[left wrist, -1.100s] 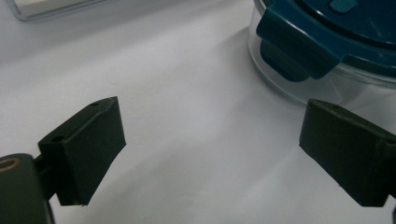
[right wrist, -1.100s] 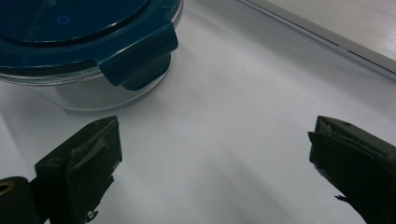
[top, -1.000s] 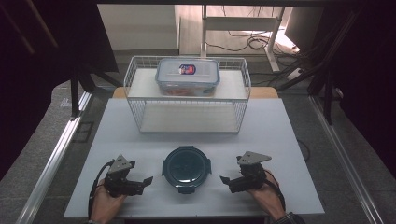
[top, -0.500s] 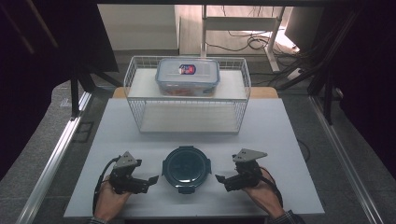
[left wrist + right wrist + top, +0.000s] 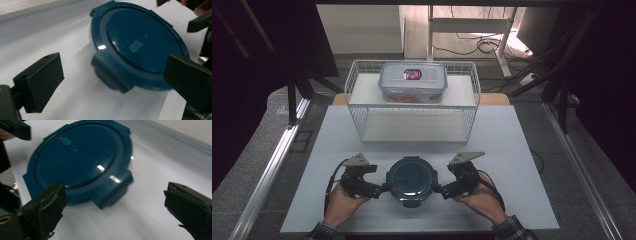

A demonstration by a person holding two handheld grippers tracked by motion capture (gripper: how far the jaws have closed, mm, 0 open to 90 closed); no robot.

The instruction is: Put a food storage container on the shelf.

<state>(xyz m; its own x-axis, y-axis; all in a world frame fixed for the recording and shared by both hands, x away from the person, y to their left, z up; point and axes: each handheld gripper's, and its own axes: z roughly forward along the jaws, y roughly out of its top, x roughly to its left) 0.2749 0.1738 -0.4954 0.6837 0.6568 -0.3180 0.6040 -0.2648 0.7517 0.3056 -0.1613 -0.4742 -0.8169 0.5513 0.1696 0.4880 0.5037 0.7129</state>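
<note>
Two grippers flank one round container on a white worktop [image 5: 512, 150], and above them stands the largest thing here, a white wire basket [image 5: 357, 85] at the far half of the board. On top of that basket rests a clear rectangular food box [image 5: 413, 82] with a red and blue label on its lid.

Near the front edge, midway between the hands, sits the round container with a dark teal lid [image 5: 410, 178]; its clip tabs stick out at the sides, and a small rounded button marks the lid's centre in the left gripper view.

The left gripper [image 5: 382, 189] lies just beside the container's left rim, jaws spread wide, a lid tab between them but untouched in its own view. The right gripper [image 5: 438, 189] mirrors it at the right rim, jaws likewise apart, with another tab lying in the gap, not clamped.
</note>
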